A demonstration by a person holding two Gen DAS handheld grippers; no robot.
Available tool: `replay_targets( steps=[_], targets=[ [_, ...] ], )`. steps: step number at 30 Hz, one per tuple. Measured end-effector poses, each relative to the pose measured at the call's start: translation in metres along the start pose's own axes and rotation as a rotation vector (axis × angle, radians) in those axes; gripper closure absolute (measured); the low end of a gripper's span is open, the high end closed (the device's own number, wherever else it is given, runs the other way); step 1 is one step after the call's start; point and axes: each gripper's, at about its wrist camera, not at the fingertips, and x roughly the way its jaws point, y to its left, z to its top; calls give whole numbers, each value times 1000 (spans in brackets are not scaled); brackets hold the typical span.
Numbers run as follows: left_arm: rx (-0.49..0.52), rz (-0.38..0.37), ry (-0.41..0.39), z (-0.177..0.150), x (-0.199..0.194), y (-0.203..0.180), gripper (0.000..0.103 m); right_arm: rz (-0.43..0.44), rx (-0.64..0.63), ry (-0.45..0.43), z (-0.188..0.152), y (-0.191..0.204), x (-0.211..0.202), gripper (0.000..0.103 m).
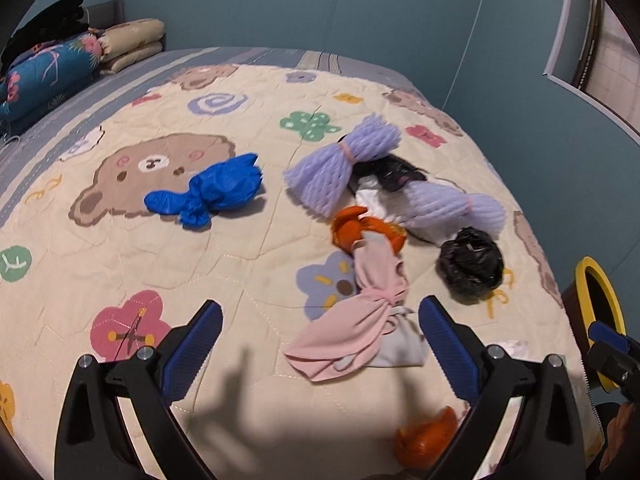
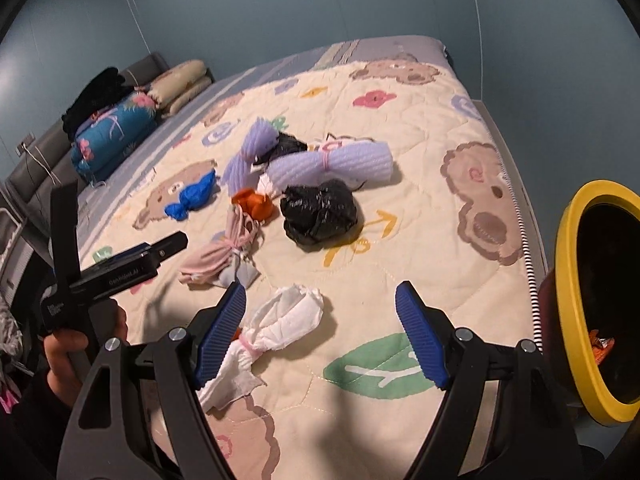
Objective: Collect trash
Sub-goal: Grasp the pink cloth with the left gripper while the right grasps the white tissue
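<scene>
Trash lies scattered on a cartoon bear quilt point(image 1: 120, 264). My left gripper point(image 1: 320, 307) is open just short of a tied pink cloth bundle point(image 1: 360, 320). Beyond it lie an orange bag point(image 1: 360, 228), a black bag point(image 1: 470, 264), two purple foam nets point(image 1: 344, 160) and a blue bundle point(image 1: 212, 192). Another orange piece point(image 1: 428, 440) sits under the left gripper. My right gripper point(image 2: 320, 290) is open over a white tissue bundle point(image 2: 288, 320), which lies near its left finger. A yellow-rimmed bin point(image 2: 572, 320) stands at the bed's right side.
Folded bedding and pillows point(image 2: 116, 128) are piled at the head of the bed. A hand point(image 2: 64, 344) holds the other gripper at the left of the right wrist view. An orange wrapper point(image 2: 600, 346) lies inside the bin. Teal walls surround the bed.
</scene>
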Motion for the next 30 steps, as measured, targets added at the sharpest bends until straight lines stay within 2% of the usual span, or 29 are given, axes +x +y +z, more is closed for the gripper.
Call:
replay_targets(
  steps=[18,20,23,26,27,28,29,30],
  targets=[
    [-21,-31,82,-7,45,-1,9,-65,-100,107,-16,23,59,29],
    [-8,-37,85,-9,47,-5,12,-72,-117,117,-19,27,64,29],
    [16,-57,109,-12,52,-9,32,-71,-130,139,-24,31,71,31],
    [20,-74,117,-14,55,-10,47,-70,-139,147,-28,33,74,36],
    [16,-80,115,-14,55,-10,50,-70,-143,147,-28,34,74,41],
    [10,-95,113,-14,54,-10,62,-66,-150,148,-28,36,75,49],
    [7,-102,113,-14,54,-10,66,-61,-157,151,-29,38,75,61],
    [6,-103,108,-14,53,-11,71,-56,-167,154,-30,40,76,66]
  ],
)
